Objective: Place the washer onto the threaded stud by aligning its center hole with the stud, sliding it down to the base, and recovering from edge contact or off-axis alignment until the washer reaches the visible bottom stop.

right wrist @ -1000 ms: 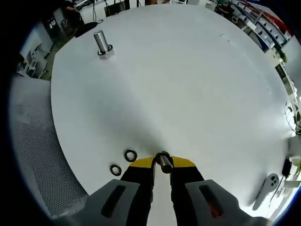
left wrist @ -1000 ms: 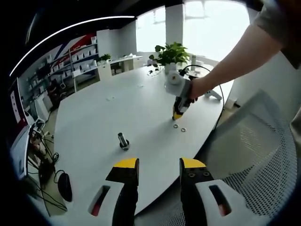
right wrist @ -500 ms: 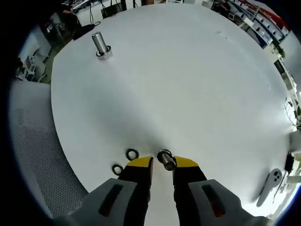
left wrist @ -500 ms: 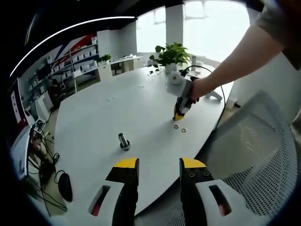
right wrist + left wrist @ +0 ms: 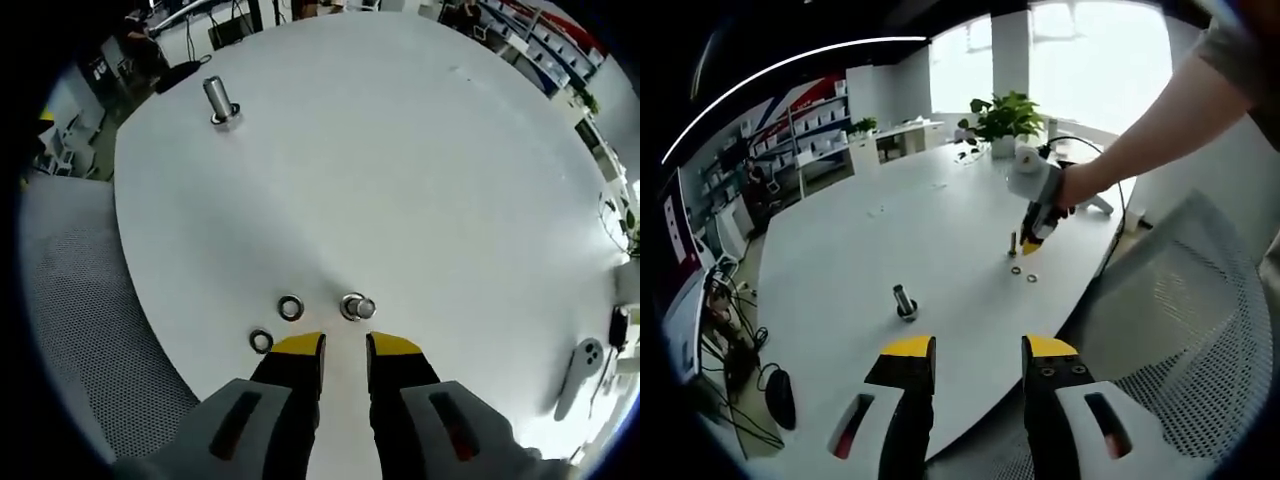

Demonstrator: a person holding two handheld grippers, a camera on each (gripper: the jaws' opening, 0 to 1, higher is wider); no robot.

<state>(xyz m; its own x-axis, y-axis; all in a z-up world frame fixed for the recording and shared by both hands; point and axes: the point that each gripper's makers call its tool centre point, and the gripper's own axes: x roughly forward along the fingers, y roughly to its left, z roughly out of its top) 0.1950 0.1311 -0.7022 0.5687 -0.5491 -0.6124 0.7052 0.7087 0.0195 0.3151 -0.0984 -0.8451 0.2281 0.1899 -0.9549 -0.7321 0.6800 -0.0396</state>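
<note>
White round table (image 5: 420, 180) bearing two upright studs. Near stud (image 5: 355, 307) stands just beside two flat washers (image 5: 290, 307); far stud (image 5: 218, 99) stands well apart.

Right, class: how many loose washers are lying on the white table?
2. One washer lies beside the near stud; the other washer lies closer to the table's edge, by the right claw. None seems hidden.

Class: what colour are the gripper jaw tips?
Yellow tips on black jaws, clearest on the right gripper in the right gripper view.
</note>
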